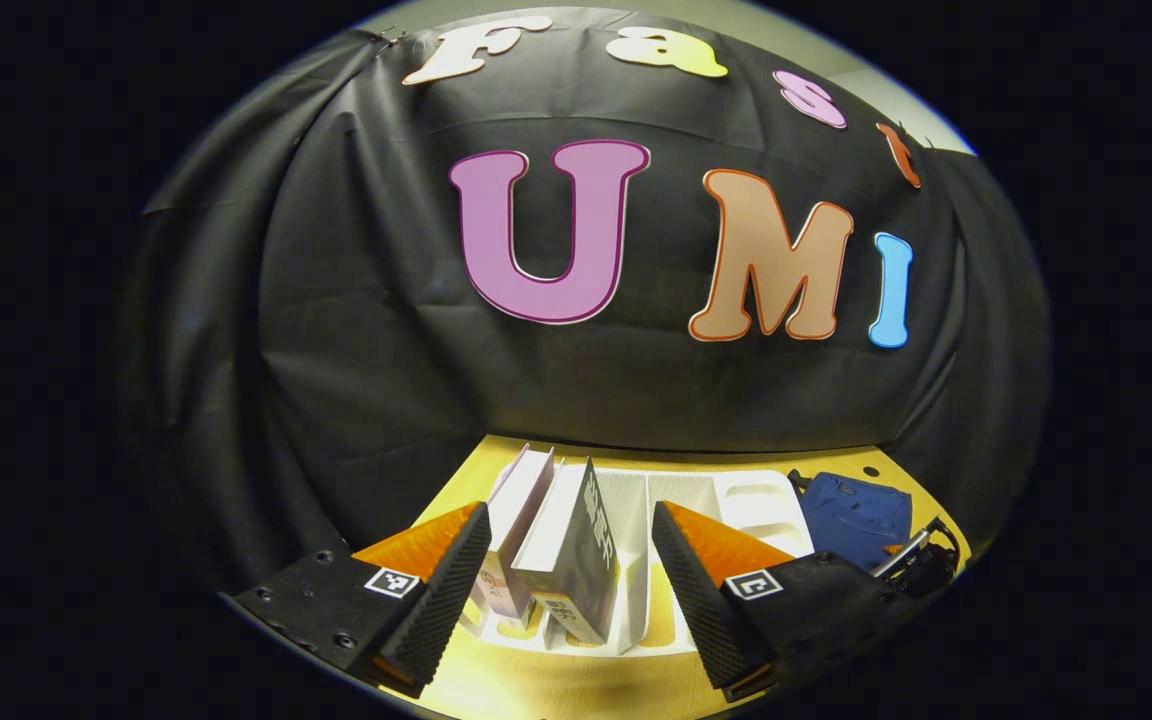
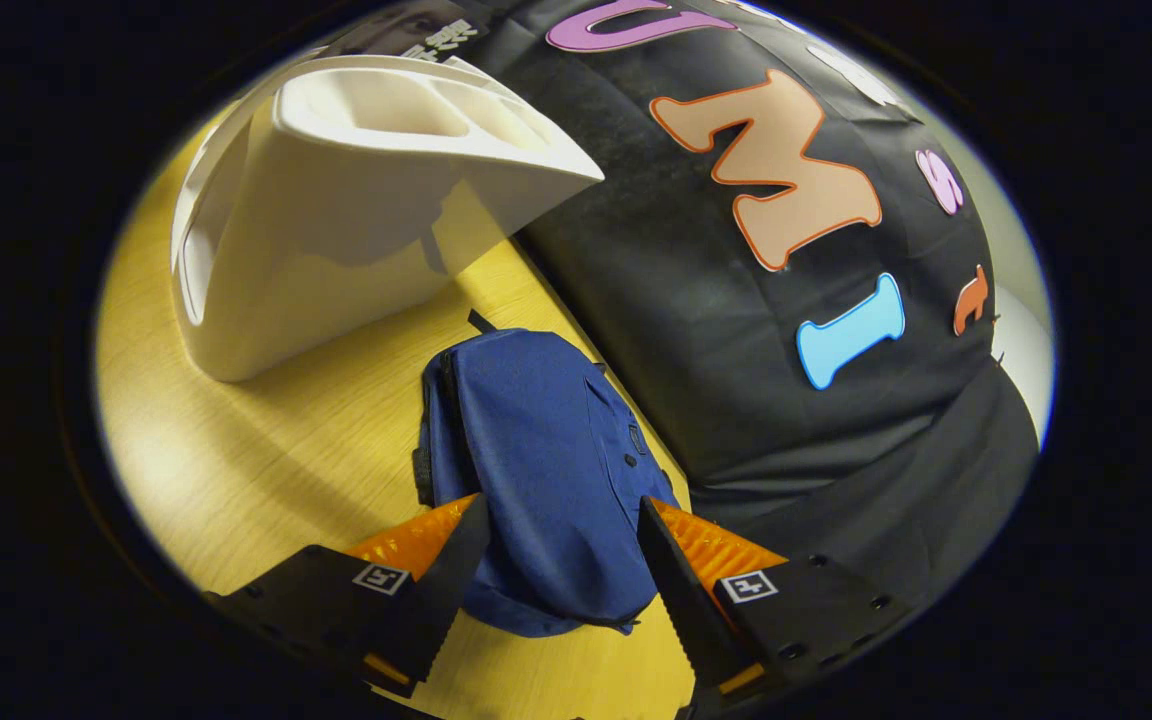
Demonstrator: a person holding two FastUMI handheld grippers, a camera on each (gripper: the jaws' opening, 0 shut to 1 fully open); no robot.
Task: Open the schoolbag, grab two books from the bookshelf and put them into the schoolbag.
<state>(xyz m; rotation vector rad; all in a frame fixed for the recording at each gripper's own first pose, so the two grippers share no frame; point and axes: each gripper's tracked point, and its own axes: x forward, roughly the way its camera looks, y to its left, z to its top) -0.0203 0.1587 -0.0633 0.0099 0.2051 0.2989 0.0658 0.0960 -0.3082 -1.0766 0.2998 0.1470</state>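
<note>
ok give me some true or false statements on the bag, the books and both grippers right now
1. The blue schoolbag lies on the wooden table. True.
2. The left gripper is shut on a book. False: its fingers stand apart, open, with the two books between and beyond them, ungripped.
3. The books stand in the white bookshelf. True.
4. The right gripper holds a book over the bag. False: it is open and holds nothing, with the schoolbag between its fingers.
5. The schoolbag lies beside the bookshelf, near the black cloth wall. True.
</note>
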